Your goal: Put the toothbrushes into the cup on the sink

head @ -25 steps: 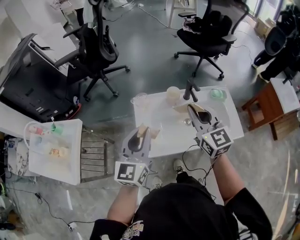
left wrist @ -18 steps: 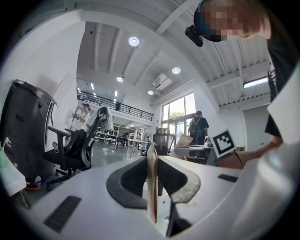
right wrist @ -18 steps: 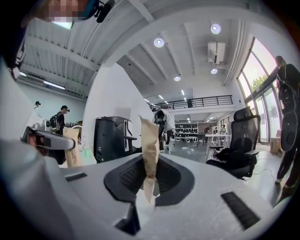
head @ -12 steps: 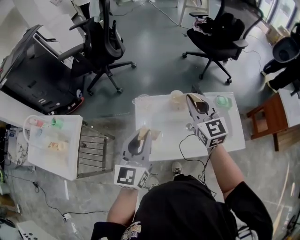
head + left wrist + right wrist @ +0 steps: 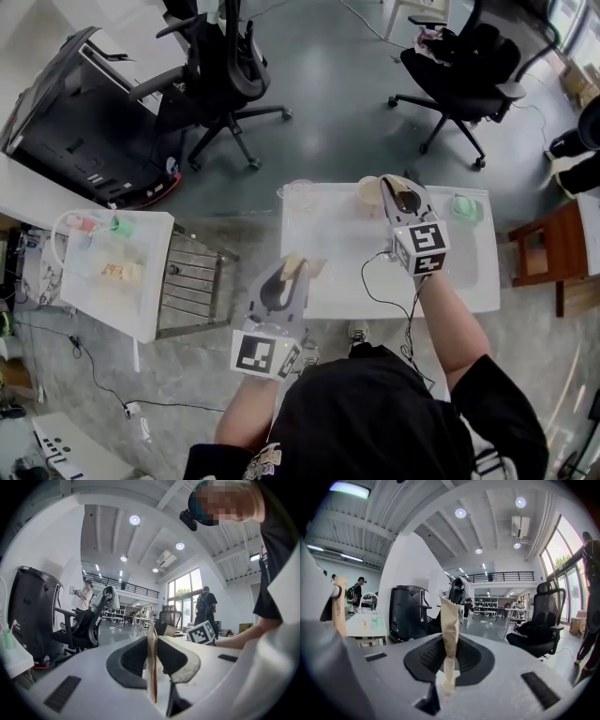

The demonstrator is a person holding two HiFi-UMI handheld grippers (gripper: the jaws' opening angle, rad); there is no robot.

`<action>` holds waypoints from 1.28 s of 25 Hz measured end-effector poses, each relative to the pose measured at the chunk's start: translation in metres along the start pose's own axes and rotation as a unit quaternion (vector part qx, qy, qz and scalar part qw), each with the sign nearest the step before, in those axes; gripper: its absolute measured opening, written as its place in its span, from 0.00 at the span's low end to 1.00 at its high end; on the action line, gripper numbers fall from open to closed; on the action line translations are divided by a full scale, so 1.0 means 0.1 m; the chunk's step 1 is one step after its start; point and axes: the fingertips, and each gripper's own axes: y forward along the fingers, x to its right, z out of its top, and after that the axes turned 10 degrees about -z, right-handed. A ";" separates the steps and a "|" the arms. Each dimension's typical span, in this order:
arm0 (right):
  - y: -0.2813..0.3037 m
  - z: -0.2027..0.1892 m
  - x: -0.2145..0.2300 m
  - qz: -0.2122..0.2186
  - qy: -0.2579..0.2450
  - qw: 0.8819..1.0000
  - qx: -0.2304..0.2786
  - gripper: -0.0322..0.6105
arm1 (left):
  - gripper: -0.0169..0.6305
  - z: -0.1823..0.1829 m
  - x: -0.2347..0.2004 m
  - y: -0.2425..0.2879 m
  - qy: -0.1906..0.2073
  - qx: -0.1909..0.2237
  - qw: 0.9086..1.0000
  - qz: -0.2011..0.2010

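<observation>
In the head view, my left gripper (image 5: 293, 266) hovers at the near left edge of the white sink top (image 5: 450, 272), shut on a tan paper-wrapped toothbrush (image 5: 298, 267). My right gripper (image 5: 392, 184) reaches to the far edge, shut on a second paper-wrapped toothbrush (image 5: 389, 181) right beside a beige cup (image 5: 367, 191). A clear cup (image 5: 300, 195) stands at the far left corner. In the left gripper view the wrapper (image 5: 152, 663) stands upright between closed jaws. The right gripper view shows its wrapper (image 5: 449, 634) pinched the same way.
A green item (image 5: 464, 206) lies at the sink top's far right. A thin cable (image 5: 375, 295) trails across it toward me. A white cart (image 5: 108, 272) and wire rack (image 5: 192, 291) stand left, a wooden stool (image 5: 553, 253) right, office chairs (image 5: 225, 66) beyond.
My right gripper has carried its wrapped toothbrush away from me to the far edge, next to the beige cup. The left gripper has stayed at the near edge with its toothbrush.
</observation>
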 end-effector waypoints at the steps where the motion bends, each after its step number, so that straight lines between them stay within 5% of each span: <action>1: 0.05 -0.06 0.00 -0.001 0.002 1.000 -0.006 0.12 | 0.12 -0.01 -0.01 0.00 0.000 -0.002 1.000 0.002; 17: 0.50 -0.90 -0.07 0.007 -0.003 0.995 -0.097 0.14 | 0.12 -0.18 -0.19 0.05 -0.008 -0.025 0.999 0.022; 32: 0.46 -0.94 -0.19 0.041 0.002 0.994 -0.104 0.28 | 0.12 -0.24 -0.21 -0.02 -0.017 -0.028 0.999 0.021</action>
